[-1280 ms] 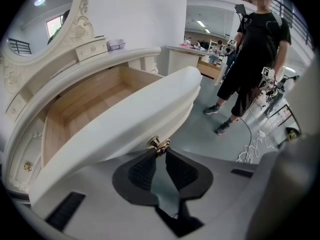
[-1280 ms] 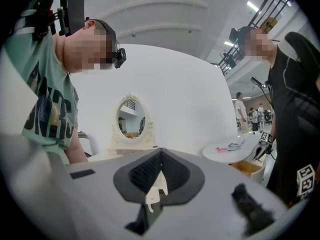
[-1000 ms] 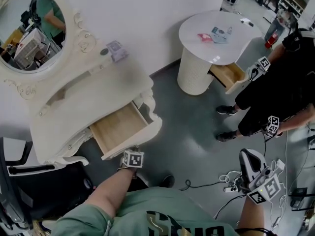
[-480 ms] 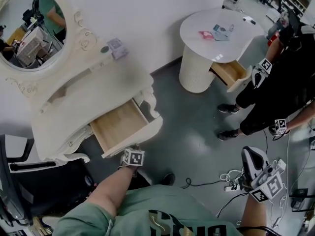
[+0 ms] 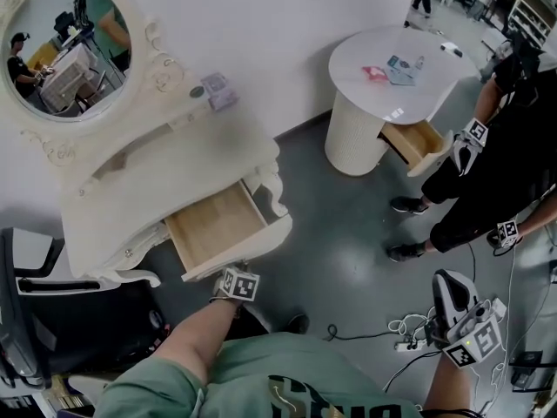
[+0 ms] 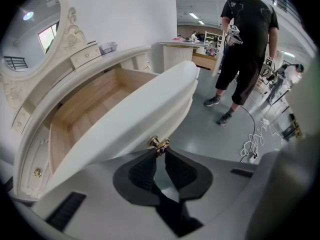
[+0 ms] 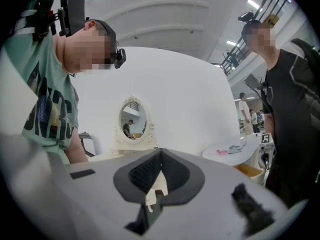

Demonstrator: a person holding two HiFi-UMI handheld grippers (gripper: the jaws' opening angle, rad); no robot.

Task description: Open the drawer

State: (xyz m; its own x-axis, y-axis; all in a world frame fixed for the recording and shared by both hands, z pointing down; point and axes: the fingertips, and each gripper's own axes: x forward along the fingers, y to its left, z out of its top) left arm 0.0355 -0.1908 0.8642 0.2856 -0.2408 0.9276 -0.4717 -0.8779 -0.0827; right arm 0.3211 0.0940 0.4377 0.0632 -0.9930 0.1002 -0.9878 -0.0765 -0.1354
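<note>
Dressing table, white with an oval mirror, stands against the wall. Its drawer is out well towards the wearer, with the bare wooden floor exposed.

Left forearm reaches forward and down from the lower frame edge to the drawer front, and the left gripper points steeply downward. Its jaws stand narrow and have just been closing a little. The tips are pinched on the small gold knob on the curved front panel.

Right gripper is held low at the wearer's right side, well apart from the furniture and pointing near level. Its jaws are together with nothing between them.

Head view hides the left jaws and the knob beneath the marker cube, and the lower frame edge cuts off the right arm. Only the left gripper view shows the grip on the knob and the drawer's inner sides. Only the right gripper view shows the closed right jaws, with the dressing table small beyond them. Only the head view shows both grippers at once. It also shows a round table by the wall and a second person in black beside it.
</note>
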